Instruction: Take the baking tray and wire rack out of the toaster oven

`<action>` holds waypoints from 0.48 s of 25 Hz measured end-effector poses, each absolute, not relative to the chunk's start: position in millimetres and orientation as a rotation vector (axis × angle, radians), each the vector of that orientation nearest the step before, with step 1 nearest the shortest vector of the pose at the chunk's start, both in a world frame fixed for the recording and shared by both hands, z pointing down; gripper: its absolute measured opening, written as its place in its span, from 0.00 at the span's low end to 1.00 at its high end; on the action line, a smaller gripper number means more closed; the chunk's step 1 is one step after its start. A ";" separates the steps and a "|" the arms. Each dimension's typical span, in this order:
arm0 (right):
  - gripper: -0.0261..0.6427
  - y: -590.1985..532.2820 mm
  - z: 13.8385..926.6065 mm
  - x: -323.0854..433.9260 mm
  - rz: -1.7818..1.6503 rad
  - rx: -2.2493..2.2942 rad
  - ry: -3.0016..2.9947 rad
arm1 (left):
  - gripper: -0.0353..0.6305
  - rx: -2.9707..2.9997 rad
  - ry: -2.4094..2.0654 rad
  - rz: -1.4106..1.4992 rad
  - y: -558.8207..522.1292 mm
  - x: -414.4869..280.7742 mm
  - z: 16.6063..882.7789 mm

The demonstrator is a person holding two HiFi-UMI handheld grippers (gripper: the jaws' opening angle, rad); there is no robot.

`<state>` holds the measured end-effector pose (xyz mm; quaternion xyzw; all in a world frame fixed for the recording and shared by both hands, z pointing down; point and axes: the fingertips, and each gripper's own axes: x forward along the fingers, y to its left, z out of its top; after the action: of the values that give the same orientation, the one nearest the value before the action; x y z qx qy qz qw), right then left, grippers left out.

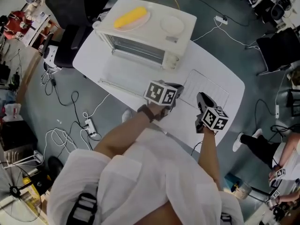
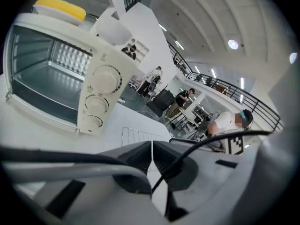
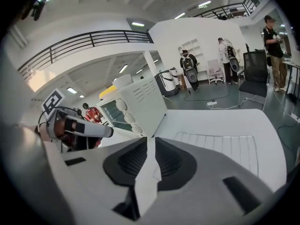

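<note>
The white toaster oven (image 1: 150, 32) stands at the table's far side with its door folded down, and its cavity (image 2: 47, 78) looks empty. The wire rack (image 1: 206, 90) lies flat on the table to the oven's right, and shows ahead of both grippers (image 2: 136, 136) (image 3: 225, 144). I cannot make out a baking tray in any view. My left gripper (image 1: 179, 89) hangs above the table just left of the rack, jaws shut on nothing (image 2: 152, 144). My right gripper (image 1: 201, 97) hovers over the rack's near edge, its jaws (image 3: 151, 146) a narrow gap apart with nothing between them.
On the oven's top sit a plate with a yellow food item (image 1: 132, 18) and an empty white plate (image 1: 172, 25). The table's (image 1: 93, 55) near edge runs just below the grippers. Cables and a power strip (image 1: 89, 125) lie on the floor; people stand at the right.
</note>
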<state>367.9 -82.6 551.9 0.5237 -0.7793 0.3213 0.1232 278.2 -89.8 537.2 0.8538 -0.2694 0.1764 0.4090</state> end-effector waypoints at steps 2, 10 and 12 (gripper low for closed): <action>0.12 -86.5 544.4 345.4 0.899 1.494 -2.307 | 0.08 2.166 -0.707 0.418 -91.4 256.3 524.0; 0.13 -107.4 534.5 239.3 0.816 1.287 -2.373 | 0.08 2.145 -0.864 0.355 -114.3 147.7 497.8; 0.14 -114.7 534.5 212.9 0.754 1.230 -2.366 | 0.08 2.131 -0.915 0.349 -126.0 115.9 497.0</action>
<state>212.9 -114.7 534.5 0.4362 -0.8392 0.2676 0.1840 115.9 -126.0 497.0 0.8375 -0.3598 0.1370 0.3877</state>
